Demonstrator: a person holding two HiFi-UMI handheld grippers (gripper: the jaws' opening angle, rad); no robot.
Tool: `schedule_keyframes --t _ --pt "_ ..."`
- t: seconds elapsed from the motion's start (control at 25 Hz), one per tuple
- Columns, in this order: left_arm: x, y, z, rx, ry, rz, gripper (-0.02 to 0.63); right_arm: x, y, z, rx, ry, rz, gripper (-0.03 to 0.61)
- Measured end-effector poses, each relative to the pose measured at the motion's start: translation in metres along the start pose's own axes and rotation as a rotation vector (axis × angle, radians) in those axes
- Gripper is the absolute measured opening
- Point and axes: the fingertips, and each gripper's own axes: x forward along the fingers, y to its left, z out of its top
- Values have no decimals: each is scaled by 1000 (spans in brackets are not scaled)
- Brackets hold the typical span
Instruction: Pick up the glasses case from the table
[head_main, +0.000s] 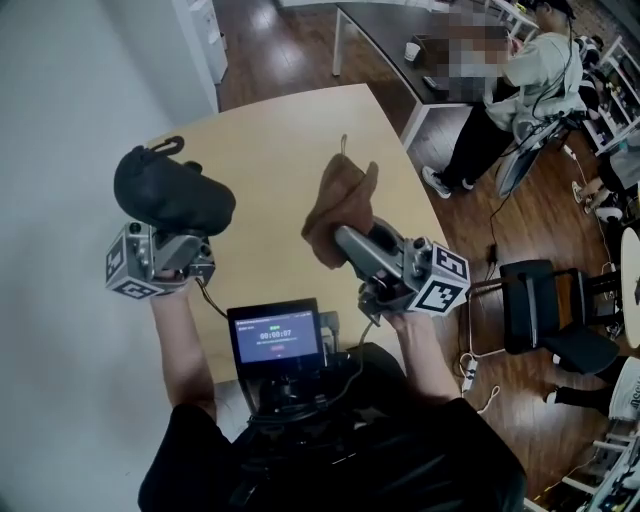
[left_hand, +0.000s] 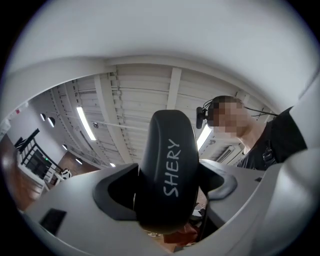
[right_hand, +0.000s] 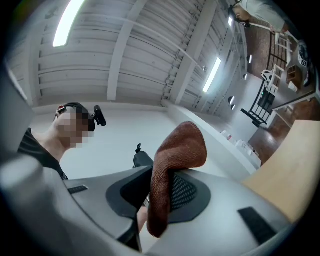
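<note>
Head view: left gripper (head_main: 172, 228) is clamping the glasses case (head_main: 172, 188), holding it in the air above the counter's (head_main: 270, 140) left edge. The case is showing black, matte and rounded. Its long axis is running across the view, dipping slightly to the right, with a small loop sticking up at its left end. Right gripper (head_main: 342, 240) is pinching a brown cloth (head_main: 338, 200) above the counter.

Left gripper view: jaws are pressing on the case's two sides. Its narrow edge is facing the camera, with white "SHERY" lettering running up it.

Right gripper view: jaws are gripping the cloth, which is drooping over them.
</note>
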Motion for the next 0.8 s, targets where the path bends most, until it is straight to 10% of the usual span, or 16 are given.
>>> schedule_keyframes --t 0.8 --pt "-12 -31 18 27 -130 -170 390 -4 38 19 -72 -91 -5 74"
